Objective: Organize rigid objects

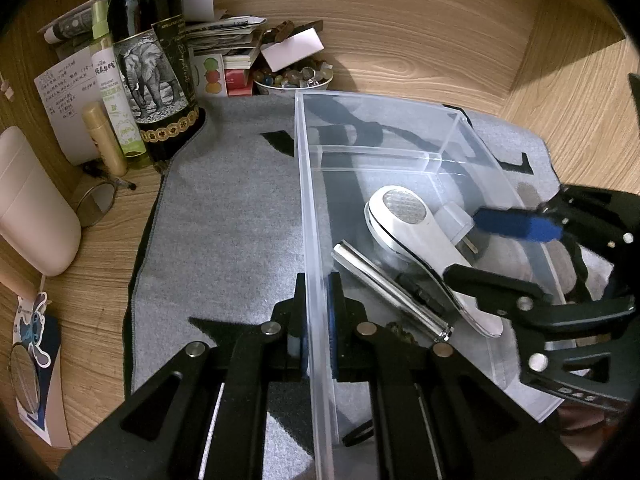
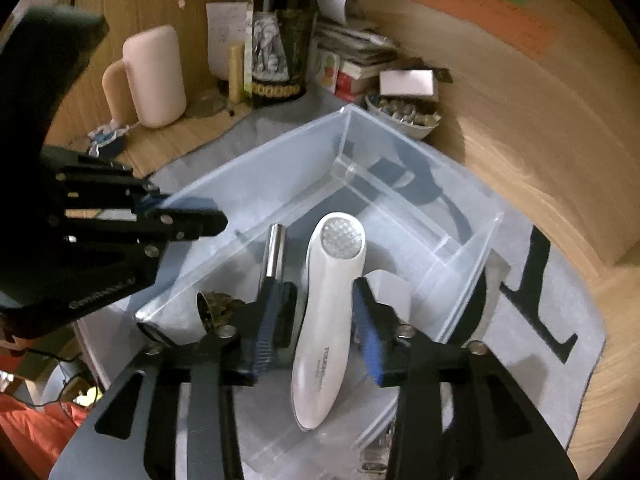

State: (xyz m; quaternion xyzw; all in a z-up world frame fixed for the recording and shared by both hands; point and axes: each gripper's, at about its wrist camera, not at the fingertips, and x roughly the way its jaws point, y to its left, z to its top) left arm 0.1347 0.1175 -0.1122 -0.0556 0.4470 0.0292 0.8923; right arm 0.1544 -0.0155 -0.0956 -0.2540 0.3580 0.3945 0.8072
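Note:
A clear plastic bin stands on a grey mat. Inside lie a white handheld device, a shiny metal tube, a white plug adapter and a small dark lumpy object. My left gripper is shut on the bin's left wall; it also shows in the right wrist view. My right gripper is open, its blue pads on either side of the white device without touching; it also shows in the left wrist view.
A dark wine bottle, spray bottles, a stack of papers and boxes, a bowl of beads and a pink container crowd the back. A wooden wall is behind.

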